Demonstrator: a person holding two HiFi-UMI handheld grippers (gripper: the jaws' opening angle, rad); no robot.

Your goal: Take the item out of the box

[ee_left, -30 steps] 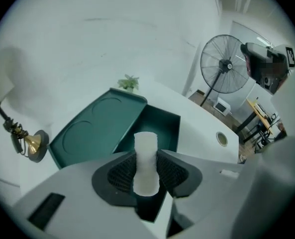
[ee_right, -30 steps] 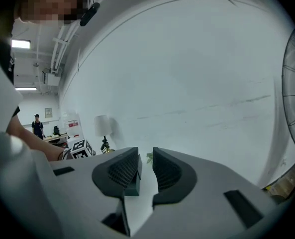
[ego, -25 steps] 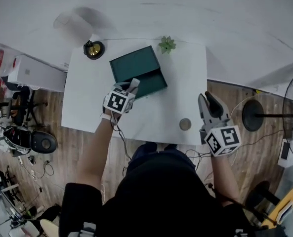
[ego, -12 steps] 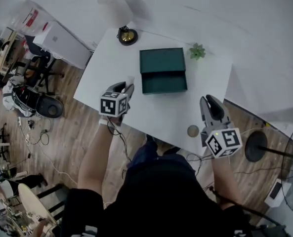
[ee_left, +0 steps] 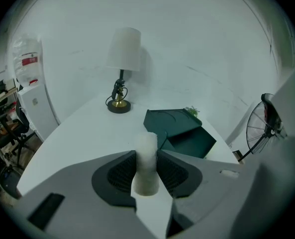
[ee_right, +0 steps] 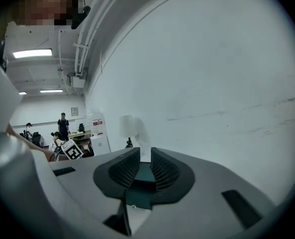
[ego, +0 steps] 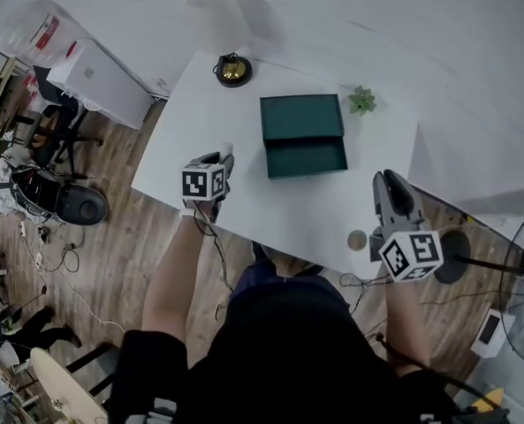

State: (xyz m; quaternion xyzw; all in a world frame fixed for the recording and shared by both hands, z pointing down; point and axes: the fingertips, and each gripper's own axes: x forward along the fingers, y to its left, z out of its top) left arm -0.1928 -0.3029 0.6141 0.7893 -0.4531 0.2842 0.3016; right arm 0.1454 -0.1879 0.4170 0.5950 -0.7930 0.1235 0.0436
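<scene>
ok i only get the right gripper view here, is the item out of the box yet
Observer: Yes. The left gripper is shut on a white cylinder, held over the table to the left of the green box and clear of it.
Operator: is the box open or shut
Observer: Open. The left gripper view shows its lid swung up off the base.
Operator: anything on the table i can't see
Observer: A small round disc lies near the front edge, to the right of the box.
</scene>
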